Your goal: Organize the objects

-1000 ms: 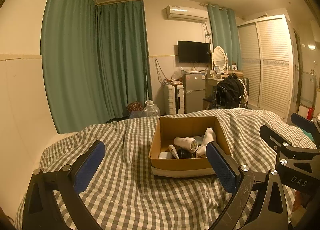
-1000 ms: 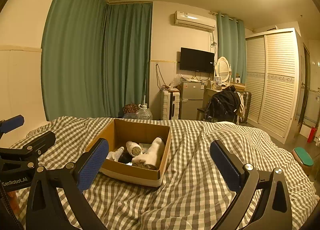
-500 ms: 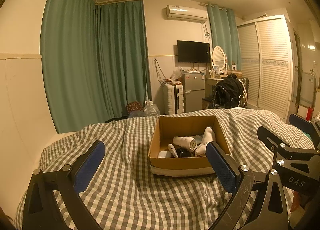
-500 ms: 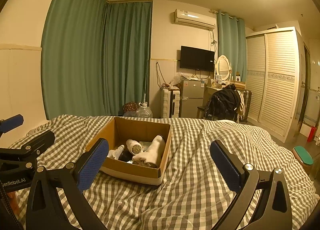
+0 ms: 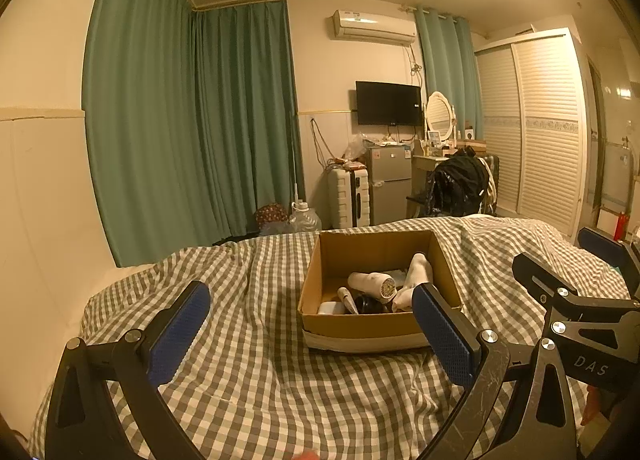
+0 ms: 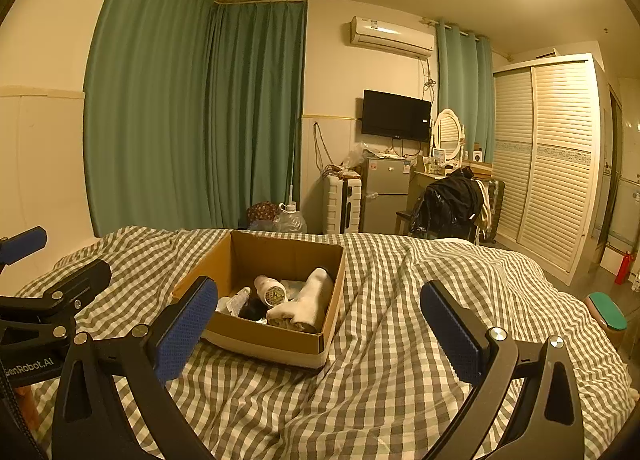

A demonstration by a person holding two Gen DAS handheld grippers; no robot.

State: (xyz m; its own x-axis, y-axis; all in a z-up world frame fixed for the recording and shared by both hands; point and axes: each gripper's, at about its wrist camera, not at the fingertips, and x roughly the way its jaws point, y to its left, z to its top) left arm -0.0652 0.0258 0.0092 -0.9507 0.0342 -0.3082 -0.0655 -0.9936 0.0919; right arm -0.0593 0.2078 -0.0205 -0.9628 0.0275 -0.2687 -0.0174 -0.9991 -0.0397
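An open cardboard box (image 5: 362, 326) sits on the checked bedspread (image 5: 256, 388); it also shows in the right wrist view (image 6: 276, 344). Inside lie a white hair dryer (image 5: 372, 283), a white rolled sock (image 5: 414, 274), a small tube (image 5: 347, 299) and a dark item. The dryer (image 6: 270, 292) and sock (image 6: 310, 296) show in the right view too. My left gripper (image 5: 310, 332) is open and empty, short of the box. My right gripper (image 6: 320, 328) is open and empty, to the right of the left one (image 6: 44, 300).
Beyond the bed stand green curtains (image 5: 192, 119), a white suitcase (image 5: 347, 195), a small fridge (image 5: 389, 187), a chair with black clothes (image 5: 458, 183), a wardrobe (image 5: 536, 131). A green-topped stool (image 6: 608, 314) is right of the bed.
Both views have shifted very slightly; the box sits a touch further left in the left wrist view. Both grippers stay open and empty.
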